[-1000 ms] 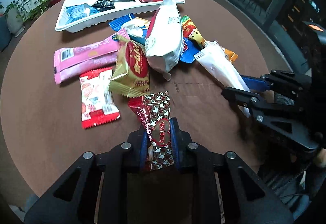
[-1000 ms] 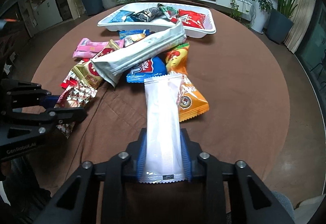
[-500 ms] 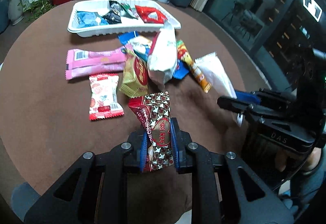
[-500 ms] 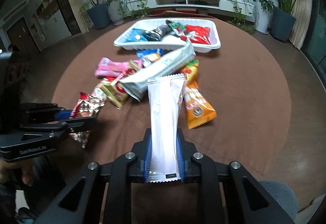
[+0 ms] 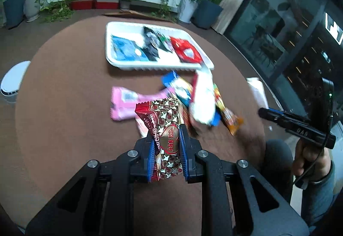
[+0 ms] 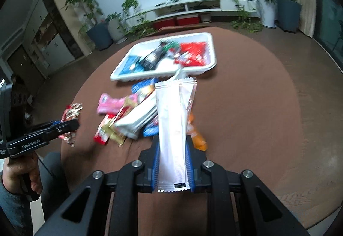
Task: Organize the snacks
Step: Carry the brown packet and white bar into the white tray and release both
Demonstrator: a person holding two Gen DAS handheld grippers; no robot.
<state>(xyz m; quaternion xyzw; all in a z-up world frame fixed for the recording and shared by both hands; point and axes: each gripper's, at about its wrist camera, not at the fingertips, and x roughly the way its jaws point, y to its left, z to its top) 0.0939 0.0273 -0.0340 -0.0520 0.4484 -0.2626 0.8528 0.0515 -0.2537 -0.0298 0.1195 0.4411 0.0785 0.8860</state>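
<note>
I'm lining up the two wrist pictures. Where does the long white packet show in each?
Left wrist view: the white packet sits at the right edge, only its far end visible beyond the right tongs.
Right wrist view: it fills the centre, clamped between those tongs and pointing at the tray.
Shared landmark: the white tray of snacks on the brown table.

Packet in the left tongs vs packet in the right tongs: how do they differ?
Print: the chocolate packet is dark red and brown with a patterned design; the white packet is plain, almost unmarked.
Shape: the chocolate packet is short and broad; the white packet is long and narrow, reaching well past the tongs.
Holder: left tongs grip the chocolate packet, right tongs the white packet.
Shared: both are clamped near the bottom end, lifted off the table.
</note>
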